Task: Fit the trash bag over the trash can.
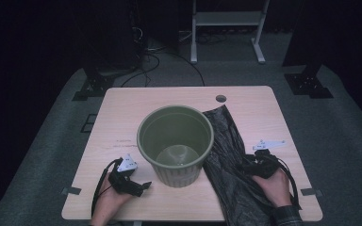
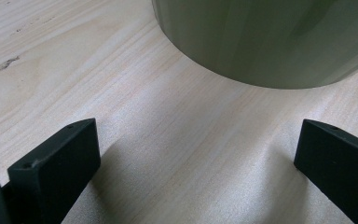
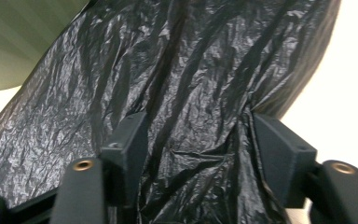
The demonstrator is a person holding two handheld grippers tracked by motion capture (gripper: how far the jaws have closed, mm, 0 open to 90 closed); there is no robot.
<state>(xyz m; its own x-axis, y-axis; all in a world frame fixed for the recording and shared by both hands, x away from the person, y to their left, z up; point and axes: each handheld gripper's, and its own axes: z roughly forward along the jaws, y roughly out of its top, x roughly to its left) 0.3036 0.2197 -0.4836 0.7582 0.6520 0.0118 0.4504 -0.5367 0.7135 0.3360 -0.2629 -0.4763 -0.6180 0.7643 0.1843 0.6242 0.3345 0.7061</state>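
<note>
Right tool apparently astride black bag.

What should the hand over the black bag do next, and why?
Probably close the right gripper on the black trash bag. Its jaws stand open with crumpled plastic between them, and the green bin beside it has no liner, so gripping likely comes first.
</note>
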